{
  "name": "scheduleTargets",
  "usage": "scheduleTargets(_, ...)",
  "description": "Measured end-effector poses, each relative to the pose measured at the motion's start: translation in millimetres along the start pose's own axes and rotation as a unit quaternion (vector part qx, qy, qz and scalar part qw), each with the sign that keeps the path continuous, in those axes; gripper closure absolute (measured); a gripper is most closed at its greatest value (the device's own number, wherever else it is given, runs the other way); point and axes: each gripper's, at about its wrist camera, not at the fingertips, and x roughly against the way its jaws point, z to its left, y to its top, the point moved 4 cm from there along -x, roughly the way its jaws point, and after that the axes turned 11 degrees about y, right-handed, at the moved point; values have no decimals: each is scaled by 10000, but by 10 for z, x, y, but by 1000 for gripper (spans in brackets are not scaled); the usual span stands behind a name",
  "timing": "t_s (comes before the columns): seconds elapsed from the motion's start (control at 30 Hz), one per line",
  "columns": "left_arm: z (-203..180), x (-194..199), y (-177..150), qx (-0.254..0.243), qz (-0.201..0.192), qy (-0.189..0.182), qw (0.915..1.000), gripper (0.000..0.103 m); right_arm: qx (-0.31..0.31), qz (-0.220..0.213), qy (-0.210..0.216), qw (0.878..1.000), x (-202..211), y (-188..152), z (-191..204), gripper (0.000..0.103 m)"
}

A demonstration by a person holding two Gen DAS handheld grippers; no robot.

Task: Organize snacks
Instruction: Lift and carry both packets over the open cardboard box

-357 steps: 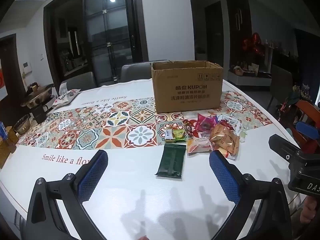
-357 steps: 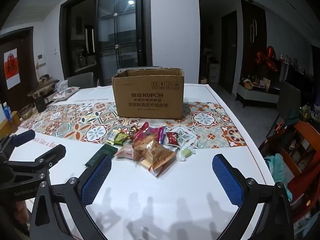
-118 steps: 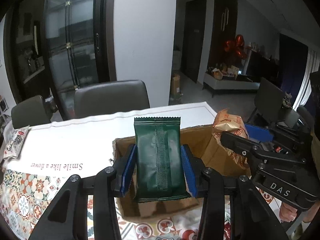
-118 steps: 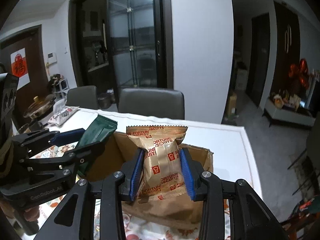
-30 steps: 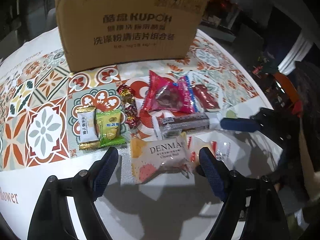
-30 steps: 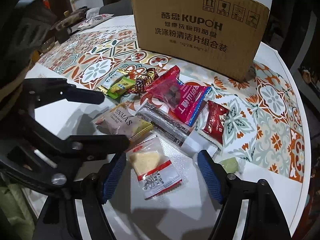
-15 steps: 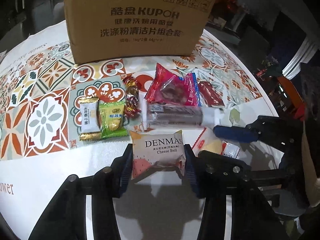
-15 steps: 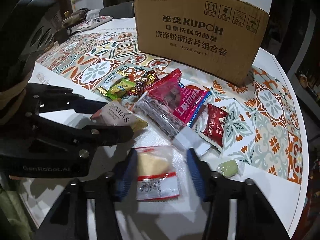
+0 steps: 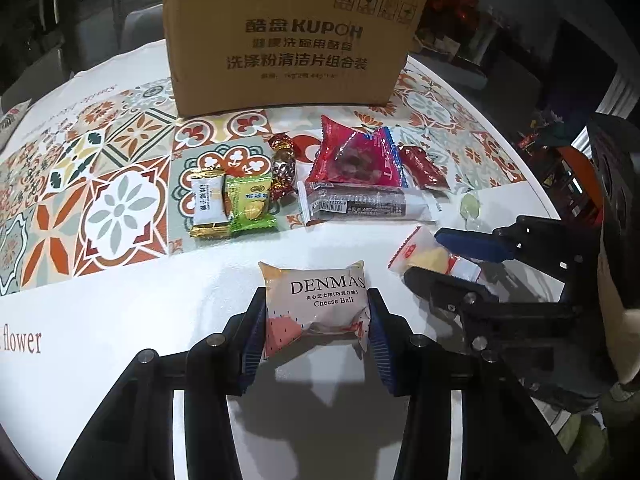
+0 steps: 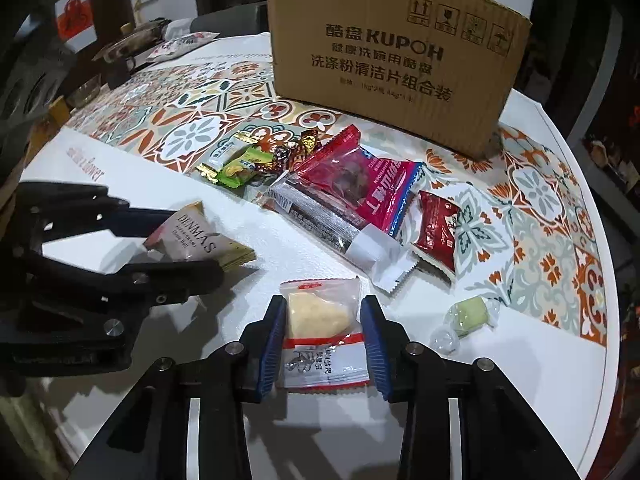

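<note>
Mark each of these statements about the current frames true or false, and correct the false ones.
1. The left gripper is shut on the DENMAS Cheese Ball packet. True.
2. The right gripper is open with nothing between its pads. False: it is shut on the clear packet with a yellow snack.
3. The cardboard box lies tipped on its side. False: it stands upright on the patterned table runner.
4. A pale green wrapped candy lies alone on the table near the right gripper. True.
5. The long dark bar packet is already held by a gripper. False: it lies on the table among the other snacks.
</note>
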Motion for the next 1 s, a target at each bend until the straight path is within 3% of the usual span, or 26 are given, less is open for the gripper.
scheduleTargets(0.27, 20, 245, 76, 22, -367, 9, 9993, 57, -130, -380, 29, 9992, 234, 92, 91, 65)
scheduleTargets(0.47, 55, 587, 253, -6, -895, 116, 9959, 57, -114, -725, -18, 9973, 479, 238, 158, 65)
scheduleTargets(1.0, 171, 1309, 1020, -55, -2150, 409, 9757, 57, 68, -2008, -369, 9789, 1279, 980, 102, 65)
